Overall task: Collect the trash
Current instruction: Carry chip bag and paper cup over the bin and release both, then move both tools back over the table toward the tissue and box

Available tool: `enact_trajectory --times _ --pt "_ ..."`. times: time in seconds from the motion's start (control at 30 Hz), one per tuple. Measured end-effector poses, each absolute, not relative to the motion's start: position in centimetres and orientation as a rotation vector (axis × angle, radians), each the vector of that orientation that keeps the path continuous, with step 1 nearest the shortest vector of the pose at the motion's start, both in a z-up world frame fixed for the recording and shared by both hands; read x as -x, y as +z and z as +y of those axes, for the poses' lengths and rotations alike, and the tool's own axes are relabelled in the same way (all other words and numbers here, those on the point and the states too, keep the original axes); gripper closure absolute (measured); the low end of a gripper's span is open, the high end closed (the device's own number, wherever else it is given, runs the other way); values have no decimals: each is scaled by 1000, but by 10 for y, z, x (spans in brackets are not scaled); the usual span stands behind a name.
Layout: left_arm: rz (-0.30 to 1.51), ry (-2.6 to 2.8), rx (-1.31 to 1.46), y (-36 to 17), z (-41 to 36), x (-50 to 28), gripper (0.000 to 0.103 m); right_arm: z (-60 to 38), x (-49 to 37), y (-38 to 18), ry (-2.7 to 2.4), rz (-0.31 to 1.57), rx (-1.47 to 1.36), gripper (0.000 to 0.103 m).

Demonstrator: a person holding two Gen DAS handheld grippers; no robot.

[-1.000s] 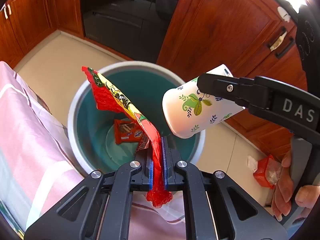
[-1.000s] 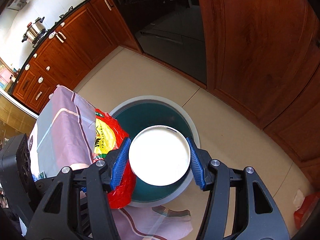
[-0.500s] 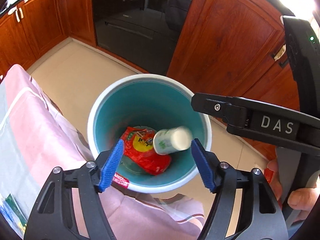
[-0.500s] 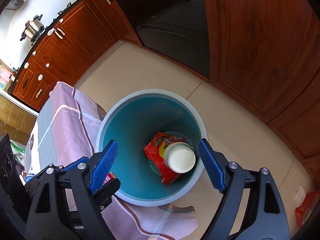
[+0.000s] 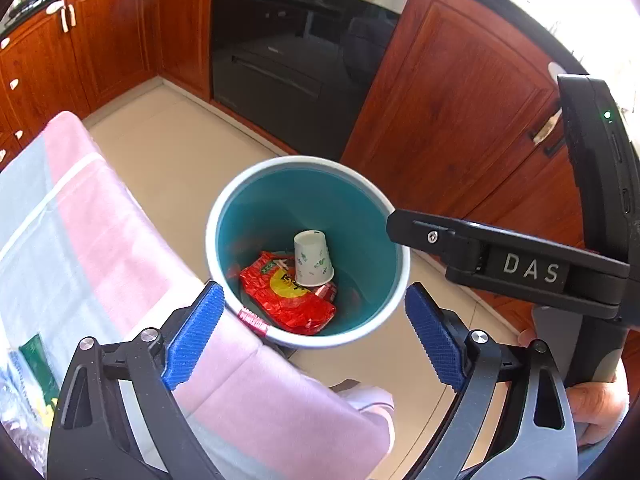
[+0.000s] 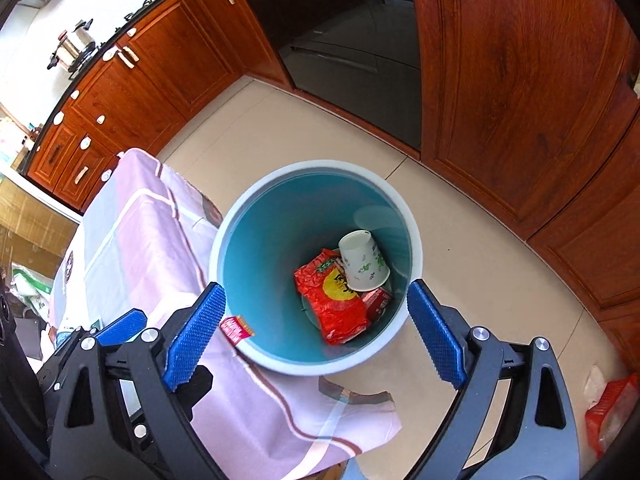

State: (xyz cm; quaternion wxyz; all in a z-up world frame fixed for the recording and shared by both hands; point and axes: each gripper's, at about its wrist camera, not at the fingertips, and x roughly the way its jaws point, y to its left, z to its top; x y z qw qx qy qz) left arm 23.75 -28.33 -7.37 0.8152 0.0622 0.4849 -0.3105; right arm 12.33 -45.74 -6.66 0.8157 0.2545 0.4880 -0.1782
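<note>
A round bin (image 5: 308, 160) (image 6: 320, 165) with a teal inside stands on the floor beside the table. In it lie a red and yellow snack wrapper (image 5: 284, 296) (image 6: 332, 304) and a white paper cup (image 5: 312, 260) (image 6: 364, 260) with a green leaf print, upside down on the wrapper. My left gripper (image 5: 314, 332) hangs above the bin's near rim, its jaws opening with nothing between them. My right gripper (image 6: 316, 332) also hangs over the bin, its jaws opening and bare. A small red wrapper (image 5: 252, 320) (image 6: 236, 328) lies at the table's edge by the bin.
The table with its pink and grey cloth (image 5: 100, 240) (image 6: 132, 248) fills the left. Wooden cabinets and a dark oven (image 5: 300, 60) stand behind the bin. A red bag (image 6: 608, 412) lies on the floor at the right. A hand (image 5: 596, 404) holds the right gripper's handle.
The left gripper let go of the red wrapper and the right let go of the cup. Both fell into the bin. Both grippers opened wide and rose.
</note>
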Motion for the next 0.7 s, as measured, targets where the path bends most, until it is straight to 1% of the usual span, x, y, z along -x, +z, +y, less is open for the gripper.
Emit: enact_trajectory --times 0.2,0.4,0.7 --pt "996 -640 -104 -55 -258 -223 6 -429 -116 -49 -346 1022 -516 15" --pt "965 -596 -77 -40 -223 -204 5 -391 -112 -33 -294 1014 -485 15" --pt "939 -493 -28 -29 -135 -177 4 -313 -117 -15 -187 1024 -395 12"
